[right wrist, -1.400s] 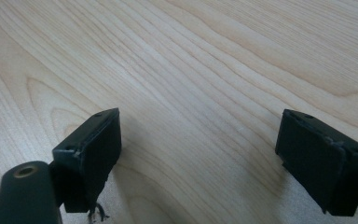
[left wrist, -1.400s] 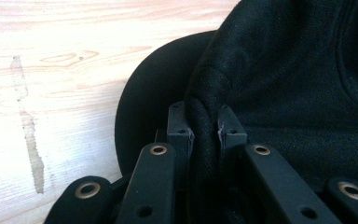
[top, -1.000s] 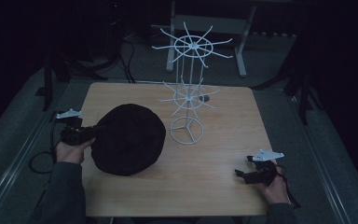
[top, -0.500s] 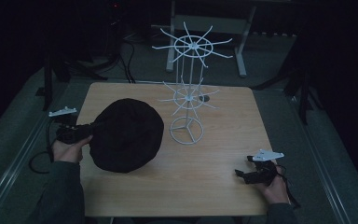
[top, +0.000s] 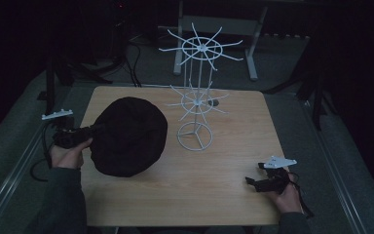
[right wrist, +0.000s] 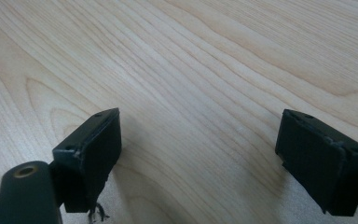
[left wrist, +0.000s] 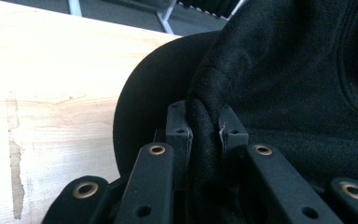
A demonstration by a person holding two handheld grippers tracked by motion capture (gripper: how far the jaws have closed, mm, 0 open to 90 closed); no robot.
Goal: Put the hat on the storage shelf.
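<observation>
A black fabric hat (top: 126,135) lies at the left of the wooden table (top: 224,161). My left gripper (top: 93,130) is shut on its left edge; in the left gripper view a fold of the hat (left wrist: 279,93) is pinched between the two jaws of my left gripper (left wrist: 204,126). A white wire rack (top: 197,92) with two tiers of radiating arms stands at the table's middle, just right of the hat. My right gripper (top: 251,181) rests low at the near right of the table. It is open in the right gripper view (right wrist: 200,144), with bare wood between its jaws.
The table's right half and near edge hold nothing but my right gripper. Beyond the far edge stand a white frame's legs (top: 253,53) and dark cables (top: 126,53) on a grey floor.
My left gripper has pulled leftward toward the table's left edge with the hat's rim in it, dragging the hat slightly left. The right gripper has stayed put.
</observation>
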